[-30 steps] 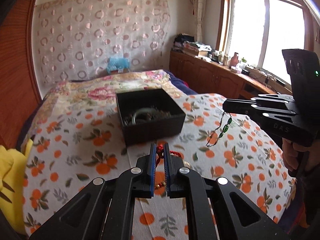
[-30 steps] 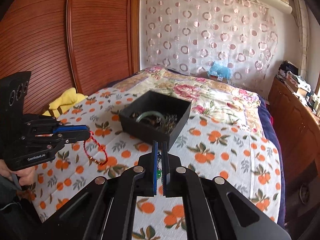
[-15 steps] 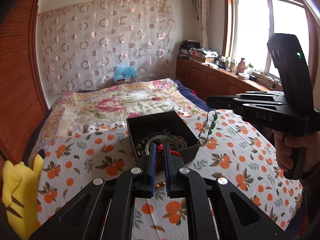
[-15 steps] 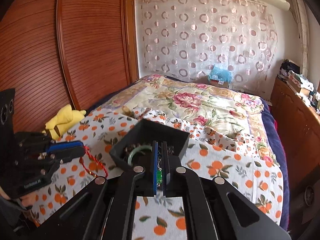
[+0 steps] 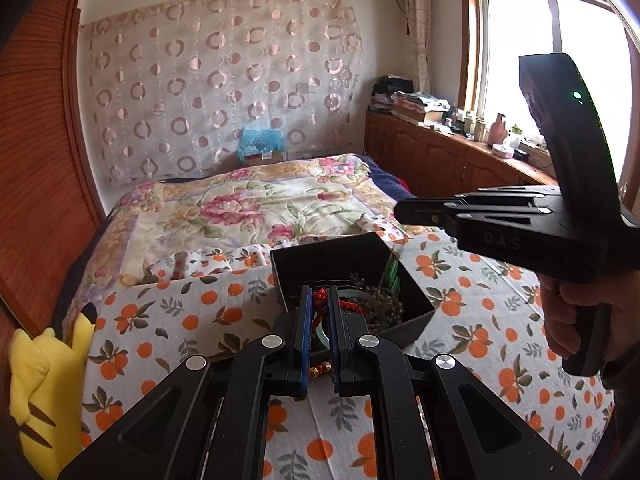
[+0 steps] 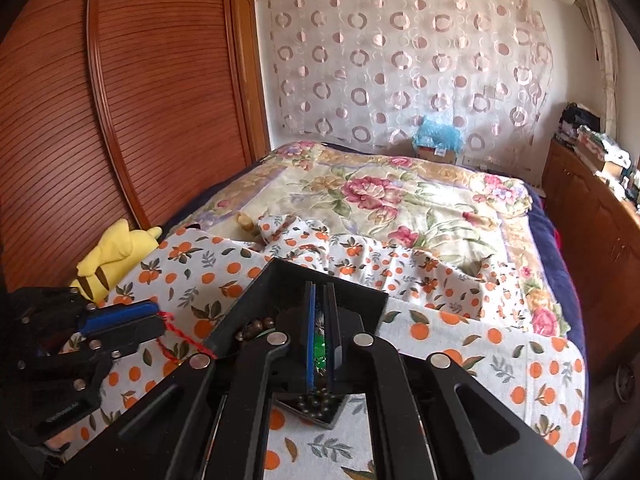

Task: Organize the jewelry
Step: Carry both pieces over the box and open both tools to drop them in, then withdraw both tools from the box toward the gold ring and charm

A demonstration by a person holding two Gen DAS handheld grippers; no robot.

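A black open box sits on the orange-print cloth and holds a green bangle and dark bead strings; it also shows in the right wrist view. My left gripper is shut on a red cord bracelet with gold beads, held over the box's near edge. My right gripper is shut on a green bead necklace, held above the box. The necklace hangs into the box in the left wrist view. The left gripper with its red cord shows left of the box.
The orange-print cloth lies over a floral quilt on the bed. A yellow plush toy lies at the left bed edge beside a wooden wardrobe. Wooden cabinets run under the window on the right.
Both grippers have moved forward and now hover over the box with their jewelry. The green necklace now dangles inside the box instead of beside it.
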